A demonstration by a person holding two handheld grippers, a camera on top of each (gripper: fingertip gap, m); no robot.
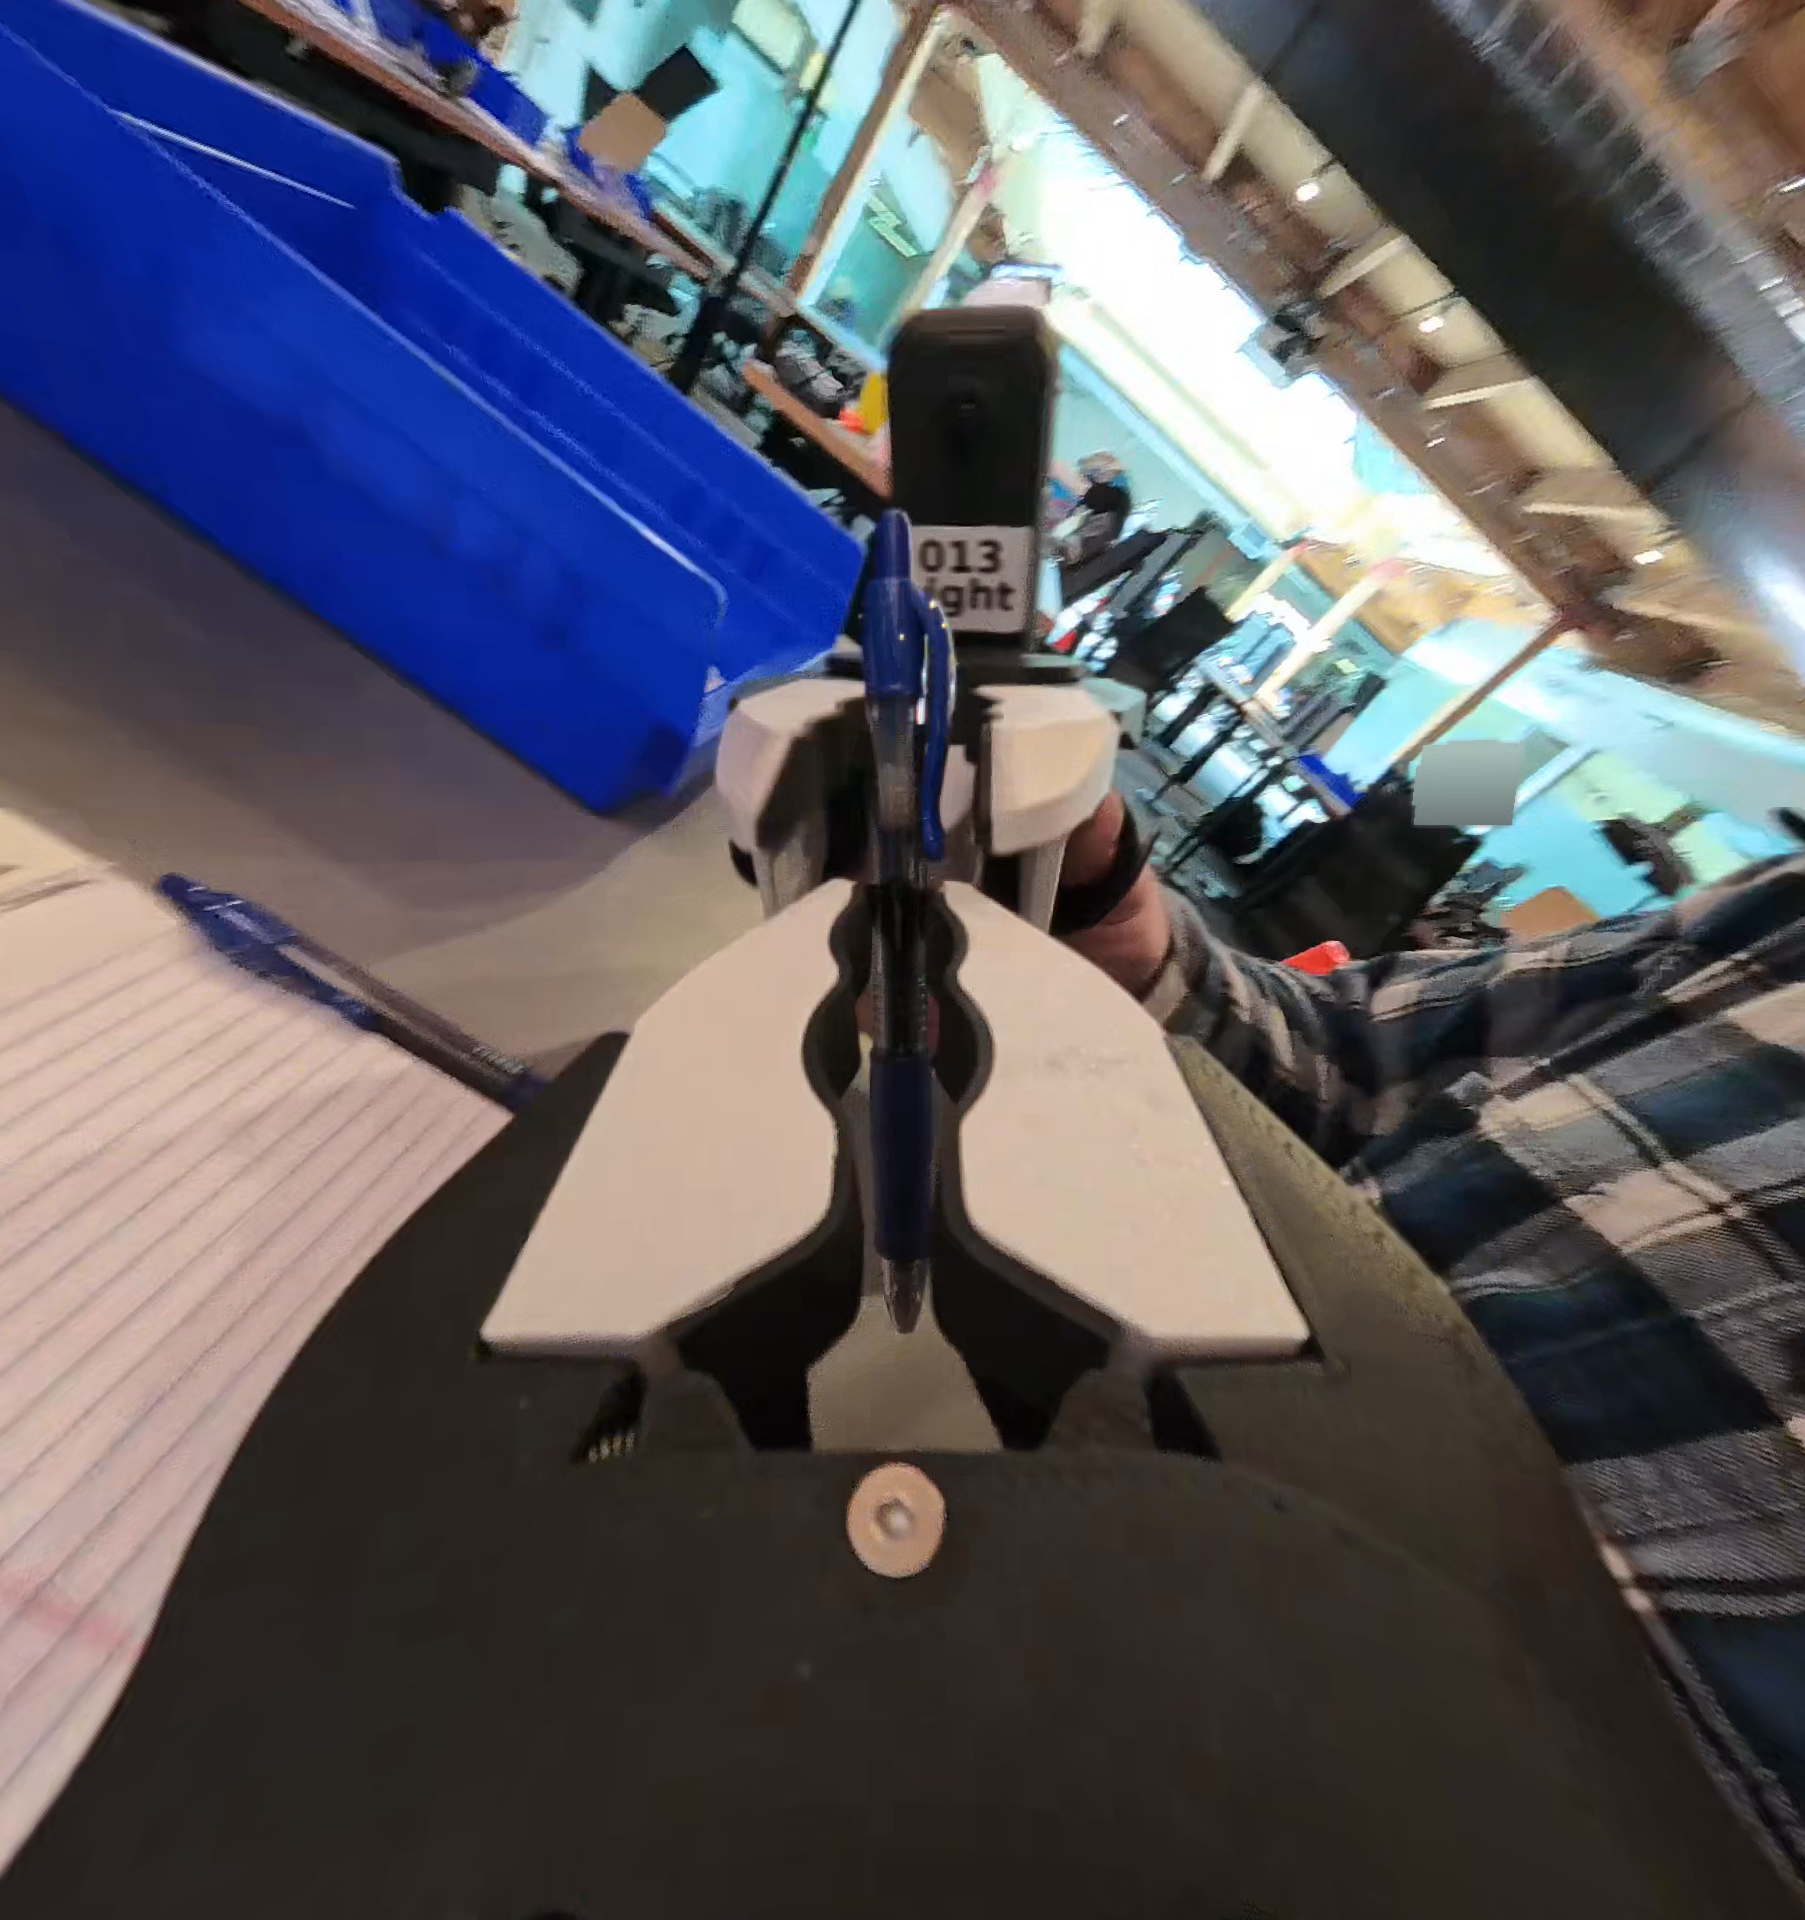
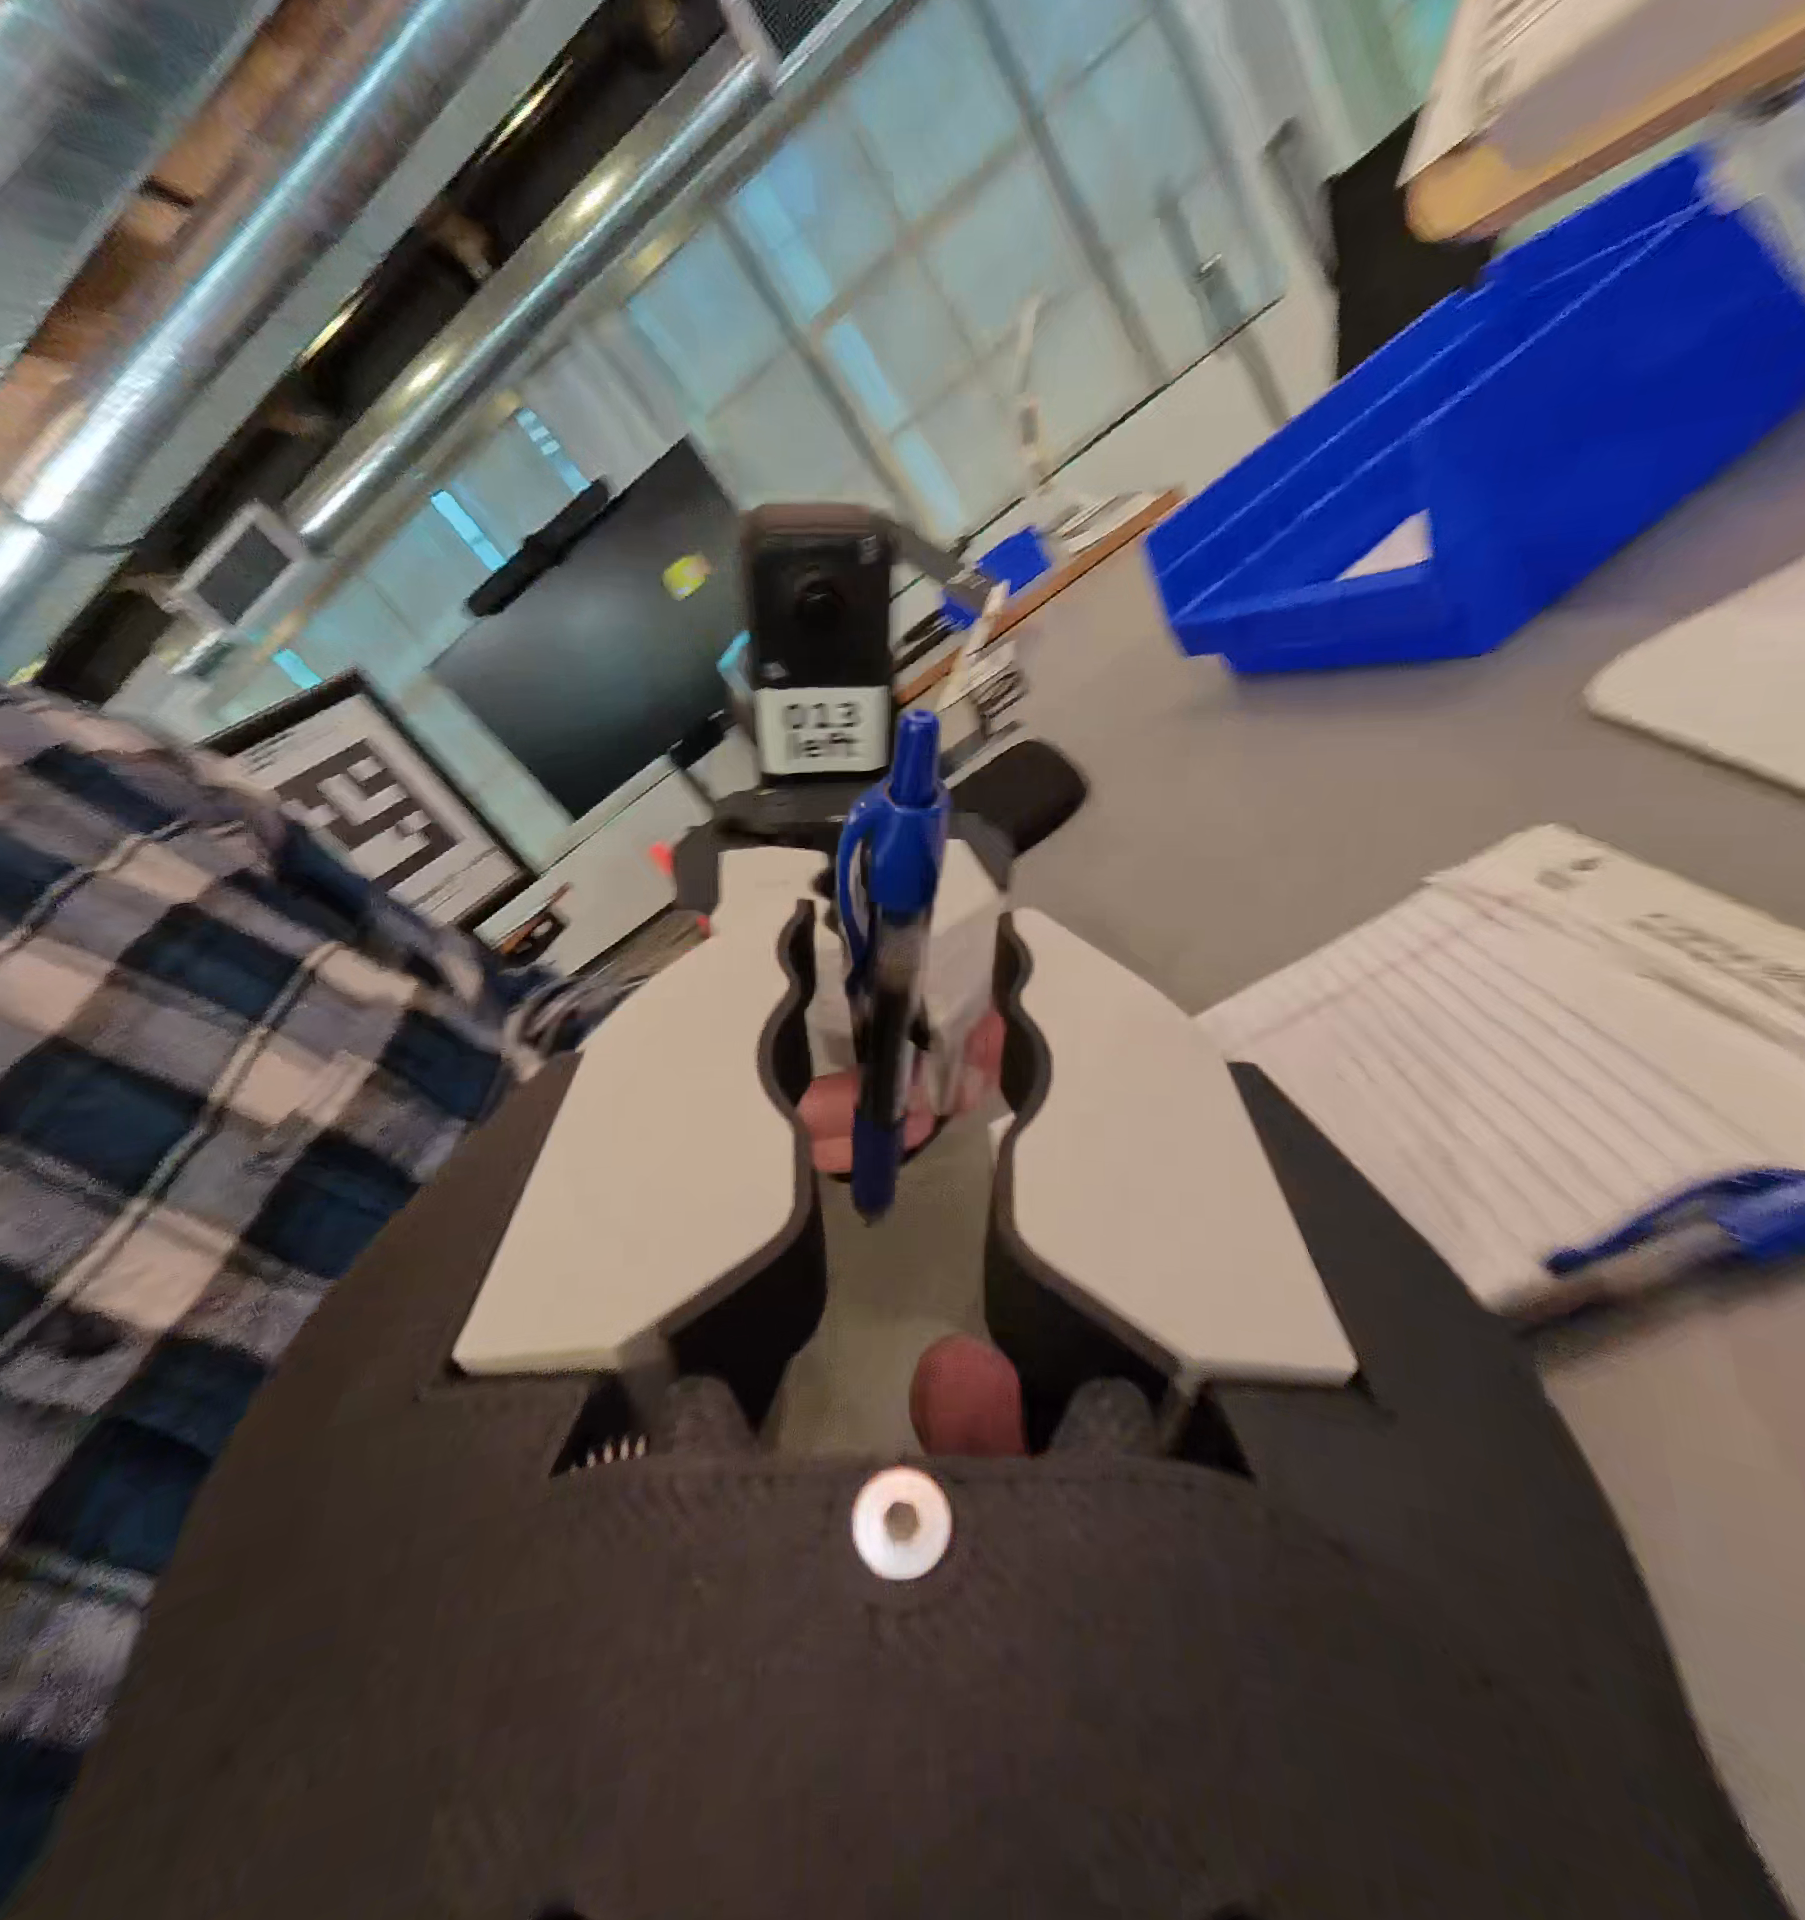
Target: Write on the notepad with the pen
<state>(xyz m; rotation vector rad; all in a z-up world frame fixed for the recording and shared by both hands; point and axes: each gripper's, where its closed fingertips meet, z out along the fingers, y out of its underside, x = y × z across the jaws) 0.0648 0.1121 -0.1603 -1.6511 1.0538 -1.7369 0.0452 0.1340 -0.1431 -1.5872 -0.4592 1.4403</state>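
A blue click pen [image 1: 903, 1143] stands upright between the pads of my left gripper [image 1: 903, 914], which is shut on its barrel with the tip pointing back towards the camera. My right gripper [image 1: 903, 769] faces it from beyond. In the right wrist view my right gripper [image 2: 908, 935] is open, and the pen [image 2: 893, 852] stands between its fingers with a gap on each side. The left gripper [image 2: 867, 894] shows behind it, holding the pen. The lined notepad [image 1: 150, 1195] lies on the grey table and also shows in the right wrist view [image 2: 1552, 1060].
A second blue pen [image 1: 337, 987] lies at the notepad's edge and also shows in the right wrist view [image 2: 1708, 1226]. A blue bin [image 1: 358, 416] stands behind the pad. A white mat [image 2: 1760, 686] lies beside it. A plaid sleeve [image 1: 1604, 1143] is close by. Left and right tips are no more than a few centimetres apart.
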